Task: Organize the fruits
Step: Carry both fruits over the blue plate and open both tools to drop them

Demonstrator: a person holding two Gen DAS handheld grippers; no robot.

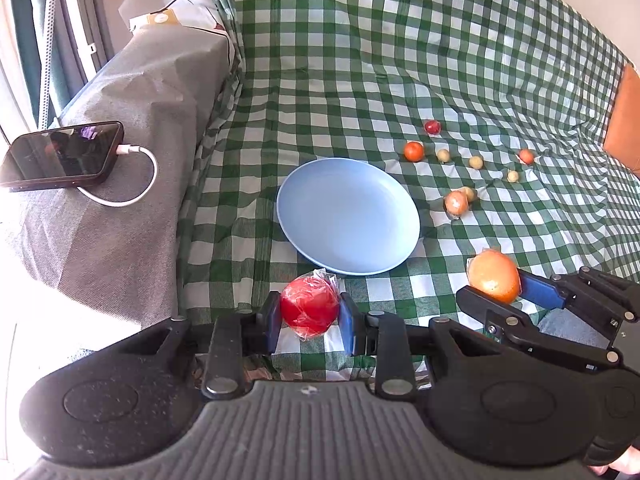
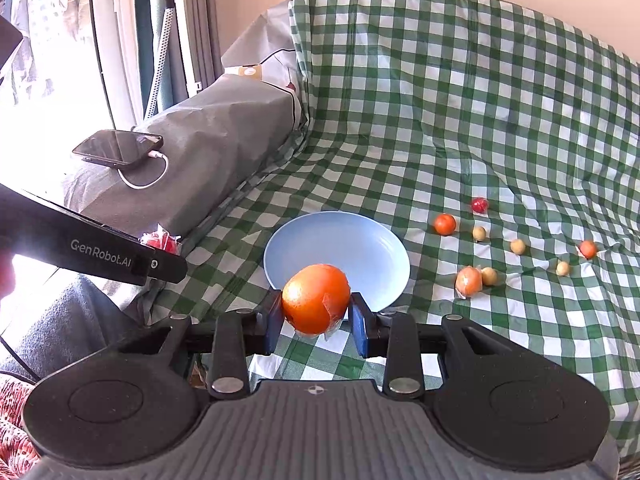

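While the blue plate (image 1: 348, 216) lies bare, the left gripper (image 1: 309, 314) clamps the red fruit (image 1: 309, 309). The right gripper (image 2: 316, 314) clamps the orange (image 2: 316, 298).

surface: green-checked cloth (image 1: 360, 60) | on it: blue plate (image 1: 348, 216), small scattered fruits (image 1: 476, 161)
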